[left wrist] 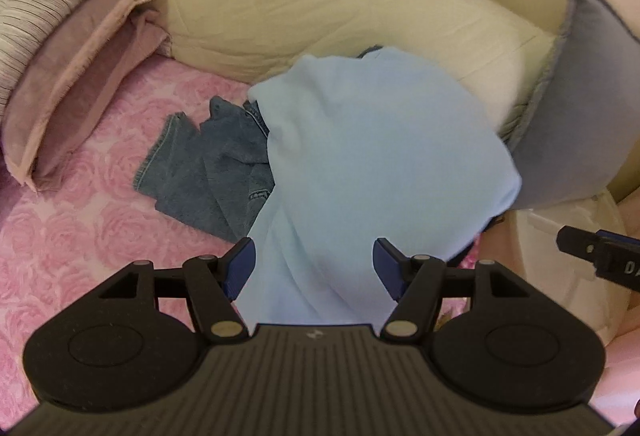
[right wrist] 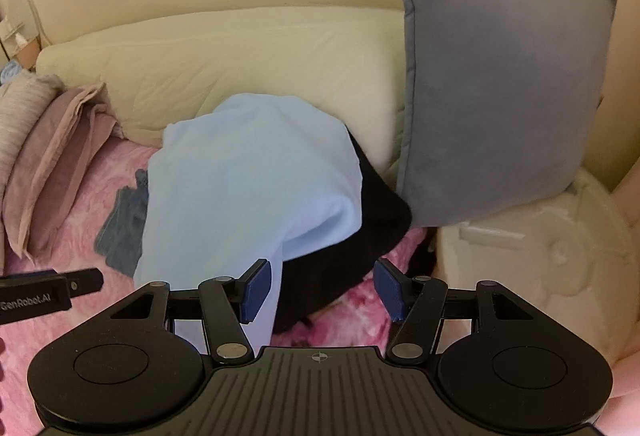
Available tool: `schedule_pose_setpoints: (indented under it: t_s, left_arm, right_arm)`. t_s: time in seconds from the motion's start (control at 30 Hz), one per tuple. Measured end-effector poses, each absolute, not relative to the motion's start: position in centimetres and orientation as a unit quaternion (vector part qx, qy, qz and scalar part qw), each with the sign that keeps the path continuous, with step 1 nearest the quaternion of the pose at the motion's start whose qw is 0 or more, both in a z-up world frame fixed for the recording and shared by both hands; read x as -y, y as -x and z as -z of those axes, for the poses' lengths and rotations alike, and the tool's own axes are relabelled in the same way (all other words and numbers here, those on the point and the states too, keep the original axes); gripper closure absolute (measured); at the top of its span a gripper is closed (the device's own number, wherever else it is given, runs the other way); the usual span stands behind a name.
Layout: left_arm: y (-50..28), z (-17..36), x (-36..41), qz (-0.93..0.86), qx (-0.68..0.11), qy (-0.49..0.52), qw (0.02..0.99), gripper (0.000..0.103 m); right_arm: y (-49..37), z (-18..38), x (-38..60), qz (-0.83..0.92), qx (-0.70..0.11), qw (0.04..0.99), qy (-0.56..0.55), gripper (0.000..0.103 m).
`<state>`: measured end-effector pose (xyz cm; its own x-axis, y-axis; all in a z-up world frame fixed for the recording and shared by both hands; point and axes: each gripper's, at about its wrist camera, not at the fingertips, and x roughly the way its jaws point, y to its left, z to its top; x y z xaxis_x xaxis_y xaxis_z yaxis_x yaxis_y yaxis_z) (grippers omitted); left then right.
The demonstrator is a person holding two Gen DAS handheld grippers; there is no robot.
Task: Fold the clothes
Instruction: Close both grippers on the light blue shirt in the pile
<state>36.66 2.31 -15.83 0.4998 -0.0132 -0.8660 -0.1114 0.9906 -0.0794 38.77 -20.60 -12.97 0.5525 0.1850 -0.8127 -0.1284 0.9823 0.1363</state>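
The light blue garment (left wrist: 380,156) sits heaped in a loose mound on the pink rose bedspread (left wrist: 80,216), right up against the cream bolster (left wrist: 280,4) that runs behind it, nothing flat about it. Tucked under its left edge are the crumpled jeans (left wrist: 208,172), and on the other side a black garment (right wrist: 360,220) pokes out from beneath. Further out, a grey cushion (right wrist: 500,84) leans just beyond the black cloth, and folded mauve bedding (left wrist: 80,76) lies well away on the jeans' side. The left gripper (left wrist: 314,268) hangs over the near tail of the blue cloth, fingers spread wide and holding nothing; the right gripper (right wrist: 322,290) hovers at the blue garment's right hem, likewise wide and empty. This looks like the very start: picking a piece from the pile. The next move calls for both pairs of fingers to pinch the blue cloth's near edge and draw it clear of the jeans to spread it out.
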Motion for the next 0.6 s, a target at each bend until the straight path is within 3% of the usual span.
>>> schedule_pose_setpoints:
  t_s: [0.4, 0.6]
  left_arm:
    - [-43.2, 22.5, -4.5, -0.006, -0.536, 0.136, 0.833, 0.042]
    - [-44.4, 25.5, -6.3, 0.009, -0.534, 0.214, 0.818, 0.034]
  right_arm:
    - [-46.0, 18.1, 22.3, -0.096, -0.479, 0.864, -0.121, 0.042]
    - [-48.3, 20.7, 23.2, -0.104, -0.496, 0.836, -0.211, 0.042]
